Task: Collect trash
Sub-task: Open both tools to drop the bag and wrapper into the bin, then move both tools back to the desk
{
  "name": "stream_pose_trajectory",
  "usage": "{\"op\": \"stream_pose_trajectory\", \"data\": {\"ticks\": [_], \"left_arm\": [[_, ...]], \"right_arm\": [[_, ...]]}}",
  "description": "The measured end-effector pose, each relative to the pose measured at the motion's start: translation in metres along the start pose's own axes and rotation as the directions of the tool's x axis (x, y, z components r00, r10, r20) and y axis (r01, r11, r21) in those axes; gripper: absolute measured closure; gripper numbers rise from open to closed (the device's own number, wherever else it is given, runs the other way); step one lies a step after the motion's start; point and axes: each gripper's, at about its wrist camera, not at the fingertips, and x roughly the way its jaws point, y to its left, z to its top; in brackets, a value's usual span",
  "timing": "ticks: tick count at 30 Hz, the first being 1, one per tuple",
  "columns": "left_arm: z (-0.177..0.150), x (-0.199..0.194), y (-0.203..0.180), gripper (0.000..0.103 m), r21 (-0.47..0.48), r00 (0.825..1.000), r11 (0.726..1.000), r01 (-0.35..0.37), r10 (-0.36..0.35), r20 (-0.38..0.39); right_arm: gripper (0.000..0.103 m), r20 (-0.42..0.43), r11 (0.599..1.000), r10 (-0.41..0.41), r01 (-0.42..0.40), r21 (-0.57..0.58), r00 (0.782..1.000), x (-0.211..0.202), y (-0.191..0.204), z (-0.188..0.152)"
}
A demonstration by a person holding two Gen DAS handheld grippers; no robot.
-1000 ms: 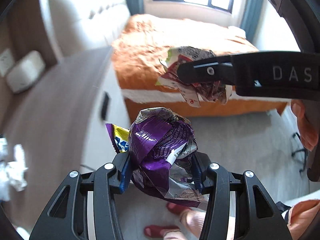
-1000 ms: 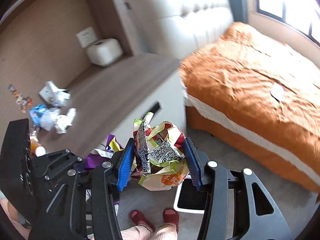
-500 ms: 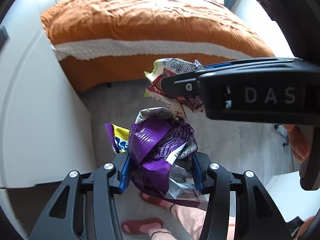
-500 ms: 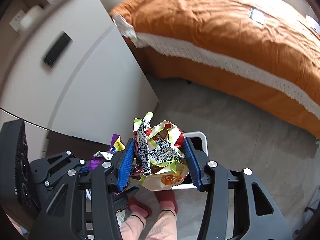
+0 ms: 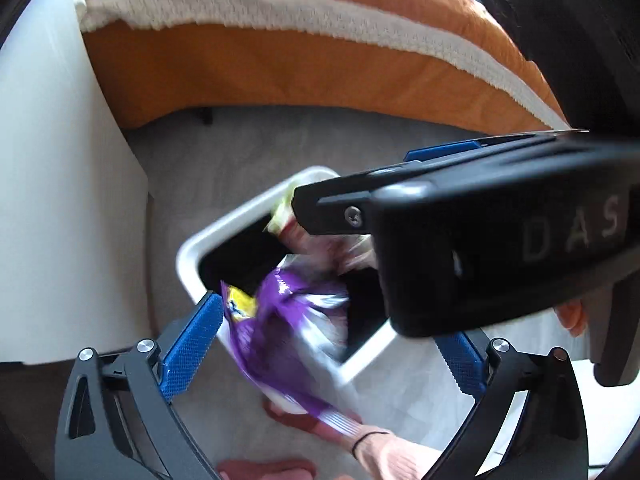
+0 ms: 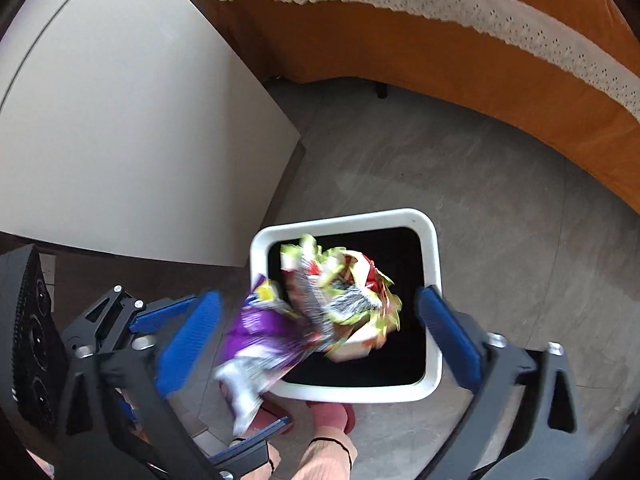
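Both grippers point down over a white bin [image 6: 344, 220] with a black inside, standing on the grey floor. My left gripper [image 5: 326, 354] has its jaws opening wide. A crumpled purple wrapper [image 5: 280, 320] is blurred between its blue pads [image 5: 192, 344], touching neither, at the bin's near rim [image 5: 192, 248]. My right gripper [image 6: 318, 342] is opening too. A green and red wrapper [image 6: 340, 292] hangs loose between its pads over the bin's mouth. The purple wrapper [image 6: 260, 336] shows beside it, half over the rim.
A white cabinet side [image 6: 120, 120] stands left of the bin. An orange bed with a white lace trim [image 6: 480, 60] runs behind it. A person's feet in pink socks and red slippers [image 6: 328, 416] stand right at the bin's near side.
Both grippers dropped from desk height to just above the bin. Their jaws spread apart and let go of the purple wrapper and the green and red wrapper.
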Motion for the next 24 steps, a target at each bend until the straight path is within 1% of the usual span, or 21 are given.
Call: {"op": "stream_pose_trajectory", "data": {"ticks": [2, 5, 8, 9, 12, 13, 14, 16, 18, 19, 21, 24], "left_arm": [[-0.002, 0.001, 0.002, 0.005, -0.008, 1.0, 1.0, -0.013, 0.013, -0.014], [0.0, -0.013, -0.003, 0.005, 0.0, 0.999, 0.999, -0.033, 0.033, -0.01], [0.009, -0.041, -0.009, 0.005, -0.007, 0.999, 0.999, -0.041, 0.042, 0.008], [0.021, -0.05, -0.008, 0.005, -0.009, 0.999, 0.999, -0.046, 0.046, 0.015], [0.038, -0.097, -0.01, 0.005, -0.031, 0.996, 0.998, -0.063, 0.065, 0.058], [0.045, -0.119, -0.012, 0.005, -0.042, 0.995, 0.997, -0.069, 0.072, 0.075], [0.047, -0.137, -0.014, 0.005, -0.049, 0.992, 0.996, -0.077, 0.081, 0.093], [0.059, -0.181, -0.022, 0.005, -0.06, 0.983, 0.993, -0.097, 0.105, 0.149], [0.064, -0.221, -0.031, 0.005, -0.073, 0.973, 0.991, -0.115, 0.127, 0.193], [0.064, -0.247, -0.035, 0.005, -0.084, 0.965, 0.989, -0.123, 0.139, 0.223], [0.064, -0.282, -0.043, 0.005, -0.106, 0.951, 0.984, -0.142, 0.165, 0.263], [0.054, -0.336, -0.047, 0.005, -0.143, 0.921, 0.974, -0.174, 0.213, 0.327]], "right_arm": [[0.005, -0.012, 1.0, -0.013, 0.013, 0.003, 1.0, -0.001, -0.003, 0.0], [0.005, 0.012, 1.0, -0.021, 0.021, -0.005, 1.0, -0.021, 0.0, 0.005], [0.005, 0.056, 1.0, -0.028, 0.029, -0.007, 0.998, -0.057, 0.01, 0.015], [0.005, 0.071, 0.999, -0.034, 0.035, -0.01, 0.997, -0.068, 0.014, 0.017], [0.005, 0.129, 0.998, -0.044, 0.048, -0.033, 0.991, -0.118, 0.028, 0.028], [0.005, 0.148, 0.998, -0.039, 0.045, -0.034, 0.988, -0.132, 0.034, 0.031], [0.005, 0.172, 0.999, -0.021, 0.028, -0.036, 0.985, -0.156, 0.043, 0.035], [0.005, 0.208, 0.999, 0.007, 0.003, -0.047, 0.978, -0.189, 0.057, 0.039], [0.005, 0.256, 0.997, 0.032, -0.012, -0.08, 0.966, -0.231, 0.076, 0.043], [0.005, 0.271, 0.995, 0.041, -0.014, -0.099, 0.962, -0.247, 0.086, 0.044], [0.005, 0.308, 0.988, 0.06, -0.012, -0.155, 0.949, -0.28, 0.109, 0.046], [0.005, 0.348, 0.967, 0.113, -0.023, -0.253, 0.931, -0.323, 0.146, 0.048]]}}
